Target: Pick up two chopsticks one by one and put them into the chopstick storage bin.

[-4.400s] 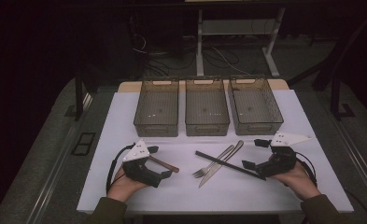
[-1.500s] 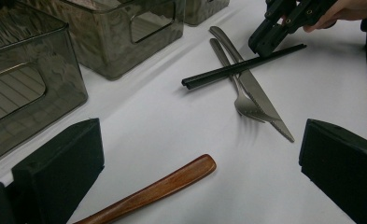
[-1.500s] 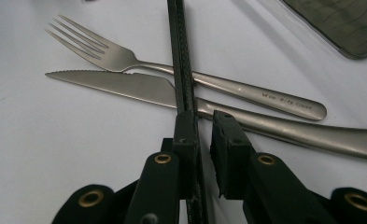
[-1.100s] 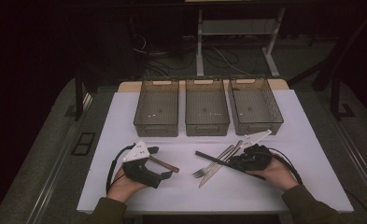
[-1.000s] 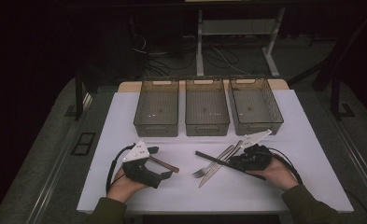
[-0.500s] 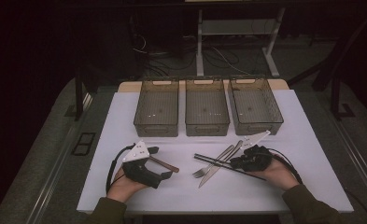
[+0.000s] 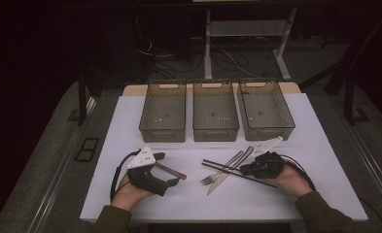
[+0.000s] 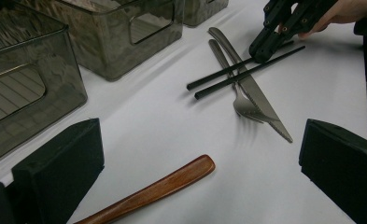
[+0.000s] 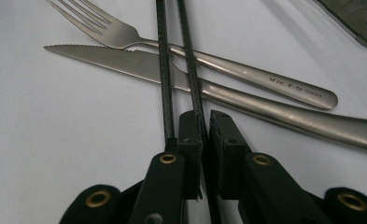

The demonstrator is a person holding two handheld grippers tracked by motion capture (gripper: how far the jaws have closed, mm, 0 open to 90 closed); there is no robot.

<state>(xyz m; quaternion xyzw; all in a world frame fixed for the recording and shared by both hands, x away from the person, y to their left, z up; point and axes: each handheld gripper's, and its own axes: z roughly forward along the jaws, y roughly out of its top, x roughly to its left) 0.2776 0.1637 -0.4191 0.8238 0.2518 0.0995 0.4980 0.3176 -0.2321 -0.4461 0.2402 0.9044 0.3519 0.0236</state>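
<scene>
Two black chopsticks (image 7: 217, 166) lie crossed over a steel fork (image 7: 216, 175) and a knife (image 7: 221, 182) near the table's front. My right gripper (image 7: 245, 170) is shut on one chopstick (image 9: 189, 56), pinched between its jaws. The second chopstick (image 9: 164, 70) runs just outside the left jaw. The fork (image 9: 246, 70) and knife (image 9: 125, 58) lie under both sticks. My left gripper (image 7: 166, 171) rests open at the front left, its jaws on either side of a wooden handle (image 8: 162, 189) without touching it. The chopsticks (image 8: 228, 81) and the right gripper (image 8: 270, 44) also show in the left gripper view.
Three clear smoky bins stand in a row at the back of the white table: left (image 7: 162, 133), middle (image 7: 215, 132), right (image 7: 266, 131). All three hold nothing. A hand grips each gripper from the front edge.
My right gripper has moved left along the chopsticks and shut on one, shifting the sticks slightly. The left gripper has stayed where it was.
</scene>
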